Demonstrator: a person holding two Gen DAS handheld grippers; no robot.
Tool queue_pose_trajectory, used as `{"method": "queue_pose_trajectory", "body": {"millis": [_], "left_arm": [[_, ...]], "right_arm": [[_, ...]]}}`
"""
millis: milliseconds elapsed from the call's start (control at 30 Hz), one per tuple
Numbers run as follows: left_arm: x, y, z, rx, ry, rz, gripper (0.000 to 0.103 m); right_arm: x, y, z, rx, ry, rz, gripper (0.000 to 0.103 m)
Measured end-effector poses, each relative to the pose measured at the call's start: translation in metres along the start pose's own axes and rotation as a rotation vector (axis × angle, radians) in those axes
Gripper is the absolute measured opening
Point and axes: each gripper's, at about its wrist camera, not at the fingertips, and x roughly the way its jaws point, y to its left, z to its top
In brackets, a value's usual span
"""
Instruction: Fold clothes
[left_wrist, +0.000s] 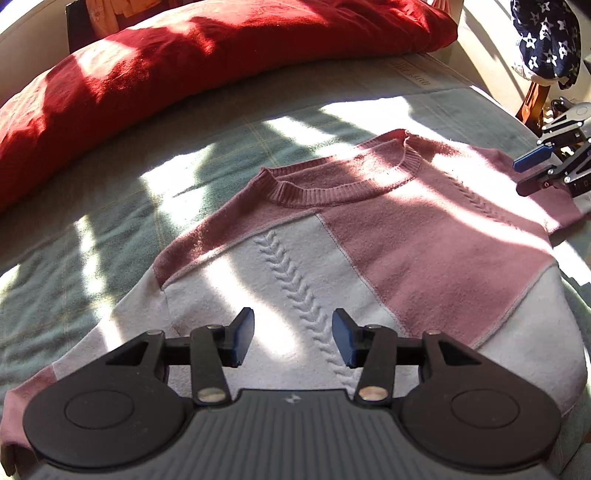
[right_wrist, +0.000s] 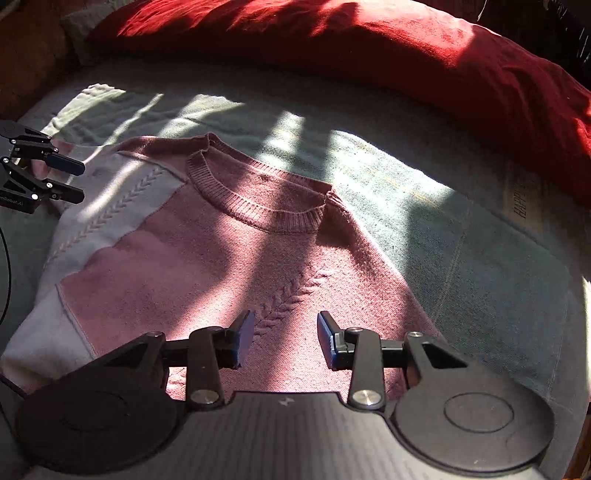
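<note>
- your left tool (left_wrist: 293, 338) stands with its jaws apart and nothing between them; the pads hang above the cloth.
- your right tool (right_wrist: 286, 339) stands the same: jaws apart, nothing gripped.
- the sweater (left_wrist: 332, 251) lies flat on the bed (left_wrist: 110, 229), pink and pale grey panels up, directly ahead of and beneath both tools.
- its ribbed collar (left_wrist: 343, 184) lies ahead of the tool tips, on the far side of the garment.
- the grey panel with the braided stitch sits under your left tool; the pink panel sits under your right tool.
- a red pillow (left_wrist: 147, 85) lies beyond the collar, apart from the sweater.
- a dark star-print cloth (left_wrist: 546, 37) shows at far right of the left tool's view.
</note>
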Motion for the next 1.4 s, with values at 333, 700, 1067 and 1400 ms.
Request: {"method": "queue_pose_trajectory", "body": {"millis": [333, 700, 1067, 1400], "left_arm": [[-0.015, -0.035, -0.073, -0.073, 0.08, -0.062, 0.053], [-0.036, 0.11, -0.116, -0.425, 0.015, 0.023, 0.053], [-0.046, 0.264, -0.121, -0.586, -0.196, 0.197, 0.053], [-0.018, 0.292, -0.207, -0.736, 0.043, 0.195, 0.053]], "right_arm": [[-0.028, 0.074, -0.058, 0.066, 0.056, 0.116, 0.048], [-0.014, 0.165, -0.082, 0.205, 0.141, 0.174, 0.057], [0.012, 0.232, -0.035, 0.016, 0.281, 0.109, 0.067], [0.012, 0.238, -0.018, 0.016, 0.382, 0.085, 0.067]]}}
